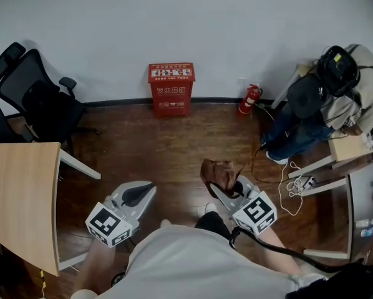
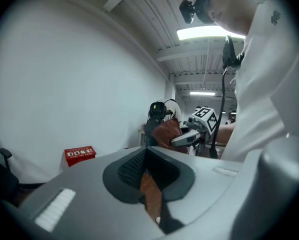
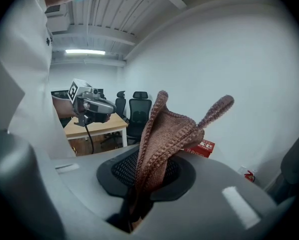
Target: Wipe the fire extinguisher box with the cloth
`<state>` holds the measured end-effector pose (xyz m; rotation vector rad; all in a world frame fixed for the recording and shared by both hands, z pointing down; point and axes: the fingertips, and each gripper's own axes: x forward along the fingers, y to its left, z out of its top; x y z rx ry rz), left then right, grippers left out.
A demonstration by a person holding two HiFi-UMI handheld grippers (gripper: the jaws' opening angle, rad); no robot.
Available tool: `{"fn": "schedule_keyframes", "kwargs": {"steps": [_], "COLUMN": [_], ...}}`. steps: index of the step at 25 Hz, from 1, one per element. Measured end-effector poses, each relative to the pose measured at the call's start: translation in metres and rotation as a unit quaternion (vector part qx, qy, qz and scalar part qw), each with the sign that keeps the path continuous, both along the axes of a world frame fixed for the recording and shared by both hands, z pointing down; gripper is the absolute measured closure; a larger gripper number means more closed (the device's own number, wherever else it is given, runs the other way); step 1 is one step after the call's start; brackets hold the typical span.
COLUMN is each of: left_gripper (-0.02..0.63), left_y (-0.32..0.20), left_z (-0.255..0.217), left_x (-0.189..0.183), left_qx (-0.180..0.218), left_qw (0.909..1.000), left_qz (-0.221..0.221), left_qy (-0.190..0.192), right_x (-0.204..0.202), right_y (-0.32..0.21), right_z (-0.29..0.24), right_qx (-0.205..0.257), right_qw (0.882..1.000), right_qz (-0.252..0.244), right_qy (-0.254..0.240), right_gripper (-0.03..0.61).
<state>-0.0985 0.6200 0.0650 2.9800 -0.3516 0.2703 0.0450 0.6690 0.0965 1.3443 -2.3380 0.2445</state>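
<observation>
The right gripper (image 3: 144,179) is clenching a brown knitted cloth (image 3: 164,134) between its meshed black pads, and the cloth is standing up out of the jaws in ribbed folds with one corner sticking out to the side. The left gripper (image 2: 148,176) is holding nothing; its jaws are standing slightly apart, with a strip of floor showing through the slit. Both are hovering low in front of the person's pale shirt (image 1: 193,263), above a dark, glossy wooden floor (image 1: 168,154). To the left, a light wooden surface (image 1: 18,198) on white legs is reaching in, and black office chairs (image 1: 40,98) are standing behind it. To the right, a white cable (image 1: 292,185) is trailing across the floor near another person (image 1: 317,104), who is bending over beside a second surface. The box (image 1: 171,89), red and squarish with white print on its front, is sitting on the floor against the far wall, well apart from both grippers, with nothing lying between. A small red extinguisher (image 1: 250,98) is leaning near it, to its right. The wall (image 1: 174,23) behind is plain white with a dark skirting.
</observation>
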Motion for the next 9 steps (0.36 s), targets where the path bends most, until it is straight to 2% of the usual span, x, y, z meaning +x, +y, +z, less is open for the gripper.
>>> {"fn": "schedule_keyframes", "kwargs": {"steps": [4,9], "left_gripper": [0.614,0.614], "left_y": [0.004,0.007], "left_z": [-0.001,-0.007], "left_x": [-0.010,-0.018], "left_qx": [0.007,0.011], "left_qw": [0.9999,0.9996], "left_qz": [0.011,0.019], "left_qy": [0.009,0.019], "right_x": [-0.016,-0.018], "right_y": [0.011,0.016], "right_z": [0.002,-0.005], "right_qx": [-0.005,-0.003], "right_qw": [1.000,1.000], "right_qz": [0.001,0.013], "right_qy": [0.011,0.028], "right_gripper": [0.528,0.528]}}
